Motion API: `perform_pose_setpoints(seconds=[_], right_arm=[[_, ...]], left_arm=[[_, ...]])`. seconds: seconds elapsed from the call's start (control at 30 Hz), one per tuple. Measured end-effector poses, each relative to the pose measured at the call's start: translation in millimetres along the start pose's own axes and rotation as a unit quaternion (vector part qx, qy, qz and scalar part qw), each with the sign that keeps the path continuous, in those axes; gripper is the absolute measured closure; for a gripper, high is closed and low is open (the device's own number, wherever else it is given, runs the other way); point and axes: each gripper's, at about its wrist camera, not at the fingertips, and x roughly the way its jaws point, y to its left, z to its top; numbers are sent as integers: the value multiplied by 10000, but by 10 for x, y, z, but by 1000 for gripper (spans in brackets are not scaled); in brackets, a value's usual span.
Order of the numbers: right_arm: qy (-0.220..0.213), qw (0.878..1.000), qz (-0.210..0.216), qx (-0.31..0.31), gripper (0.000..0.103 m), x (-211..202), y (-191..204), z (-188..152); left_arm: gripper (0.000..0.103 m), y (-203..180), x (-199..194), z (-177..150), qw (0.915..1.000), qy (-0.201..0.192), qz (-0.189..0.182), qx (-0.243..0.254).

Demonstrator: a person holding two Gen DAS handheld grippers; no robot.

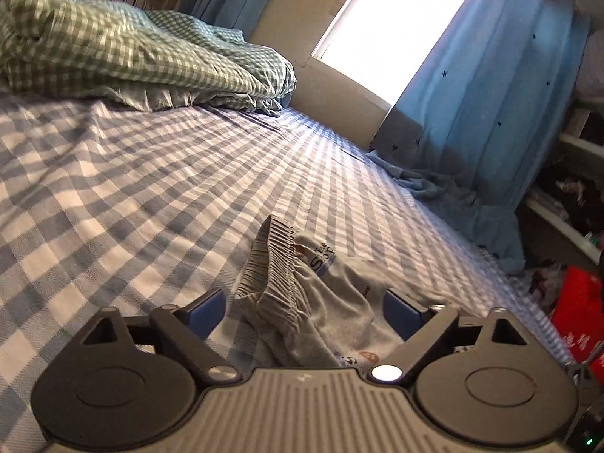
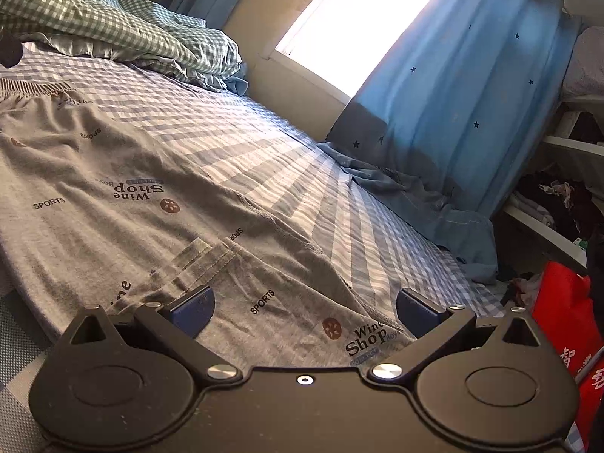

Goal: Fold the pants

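Observation:
Grey printed pants (image 2: pixel 124 188) lie spread flat on the blue-checked bed (image 2: pixel 294 173); the waistband is at the far left in the right wrist view. My right gripper (image 2: pixel 302 309) is open, low over the leg end of the pants, its blue pads (image 2: pixel 192 311) apart on either side of the cloth. In the left wrist view the ribbed waistband (image 1: pixel 271 260) is bunched and raised between the fingers. My left gripper (image 1: pixel 302 313) is open around that waistband end, not closed on it.
A rumpled green-checked duvet (image 1: pixel 124 49) lies at the far end of the bed. A blue star curtain (image 1: pixel 487 113) hangs at the right and pools on the bed edge. Shelves (image 2: pixel 566 196) and a red bag (image 2: pixel 566 321) stand at the right.

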Motion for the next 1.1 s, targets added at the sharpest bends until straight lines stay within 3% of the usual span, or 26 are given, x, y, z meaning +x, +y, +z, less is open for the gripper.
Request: perform_pose_setpoints(seconds=[0.07, 0.17, 0.33, 0.6, 0.87, 0.93, 0.97, 1.03, 1.1], right_arm=[[9, 10000, 4, -2, 1, 4, 5, -3], [12, 10000, 13, 6, 1, 11, 0, -1], [3, 10000, -4, -15, 1, 12, 2, -2], [6, 10000, -3, -10, 1, 16, 10, -2], [4, 10000, -4, -11, 1, 15, 5, -4], [5, 10000, -1, -7, 1, 16, 5, -4], [4, 10000, -1, -7, 1, 15, 5, -5], [4, 10000, -4, -10, 1, 16, 5, -4], [4, 10000, 0, -4, 1, 16, 2, -5]], left_arm=[[19, 91, 56, -32, 9991, 50, -89, -401], [28, 202, 108, -97, 9967, 29, 63, -810], [48, 304, 121, -118, 9917, -173, 312, -1238], [59, 368, 140, -65, 9804, -114, 211, -1954], [54, 305, 194, -98, 9813, -73, 378, -1884], [69, 266, 192, -69, 9786, -10, 656, -1949], [69, 240, 190, -43, 9778, 23, 768, -1947], [82, 139, 189, 16, 9813, -29, 884, -1710], [85, 45, 178, 63, 9839, -95, 882, -1554]])
